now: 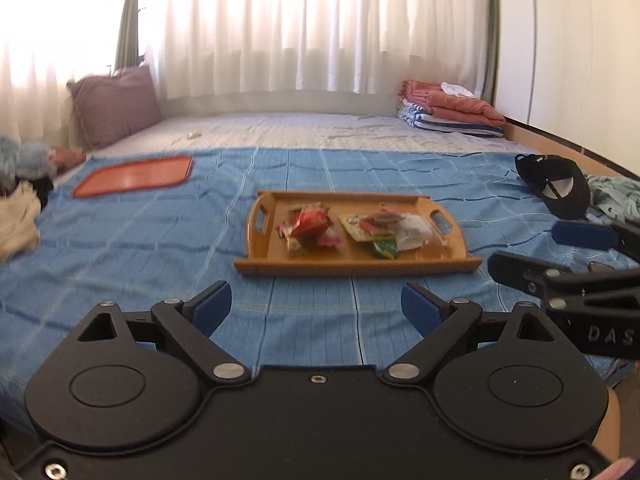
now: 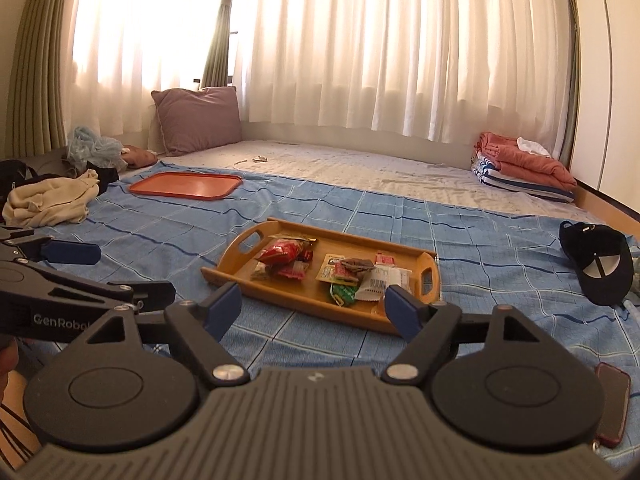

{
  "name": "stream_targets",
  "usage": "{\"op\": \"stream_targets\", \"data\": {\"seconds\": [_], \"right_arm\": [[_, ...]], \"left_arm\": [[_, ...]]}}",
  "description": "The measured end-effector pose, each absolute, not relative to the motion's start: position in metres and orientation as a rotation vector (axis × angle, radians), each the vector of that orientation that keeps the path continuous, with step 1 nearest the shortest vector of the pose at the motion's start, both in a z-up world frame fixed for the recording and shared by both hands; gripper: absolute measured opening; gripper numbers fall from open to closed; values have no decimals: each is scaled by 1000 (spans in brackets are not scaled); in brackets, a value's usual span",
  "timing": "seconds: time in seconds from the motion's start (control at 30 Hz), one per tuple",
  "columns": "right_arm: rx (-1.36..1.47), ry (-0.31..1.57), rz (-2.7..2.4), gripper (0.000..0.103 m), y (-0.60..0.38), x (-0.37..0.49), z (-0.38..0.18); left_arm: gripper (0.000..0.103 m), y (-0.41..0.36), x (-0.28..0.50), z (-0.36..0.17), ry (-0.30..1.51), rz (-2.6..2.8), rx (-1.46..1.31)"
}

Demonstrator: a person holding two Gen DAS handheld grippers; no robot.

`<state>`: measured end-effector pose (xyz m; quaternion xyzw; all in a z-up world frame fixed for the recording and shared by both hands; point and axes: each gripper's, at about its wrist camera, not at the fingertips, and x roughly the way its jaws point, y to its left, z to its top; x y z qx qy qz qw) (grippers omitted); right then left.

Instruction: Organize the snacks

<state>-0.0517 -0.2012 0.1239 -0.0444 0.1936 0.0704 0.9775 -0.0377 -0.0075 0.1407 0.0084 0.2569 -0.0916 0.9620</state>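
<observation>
Sunlit sheer white curtains (image 2: 360, 48) span the back wall at twelve o'clock, olive drapes (image 2: 36, 60) at nine, above a low bed under a blue checked cover (image 1: 160, 248).

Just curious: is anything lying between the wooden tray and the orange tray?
Nothing: only bare blue cloth between the wooden tray and orange tray, clearest in the right wrist view.

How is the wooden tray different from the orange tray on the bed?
The wooden tray holds snack packets; the orange tray is bare. The wooden tray has raised walls with cut-out handles; the orange tray is shallow, with no handles visible. The wooden tray lies nearer the cameras, the orange tray farther back near the pillow. Both rest on the blue blanket.
</observation>
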Motion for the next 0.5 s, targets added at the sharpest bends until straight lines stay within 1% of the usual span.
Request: {"op": "stream_targets", "data": {"seconds": [0.2,0.37,0.5], "right_arm": [[-61,369,116,89,-201,-70,88],[-50,409,94,89,-201,-66,56],[-67,431,50,90,-201,-62,28]], "left_arm": [[93,0,-37,100,550,-186,3],[98,-5,-33,68,552,-162,46],[98,-5,-23,42,588,-138,44]]}}
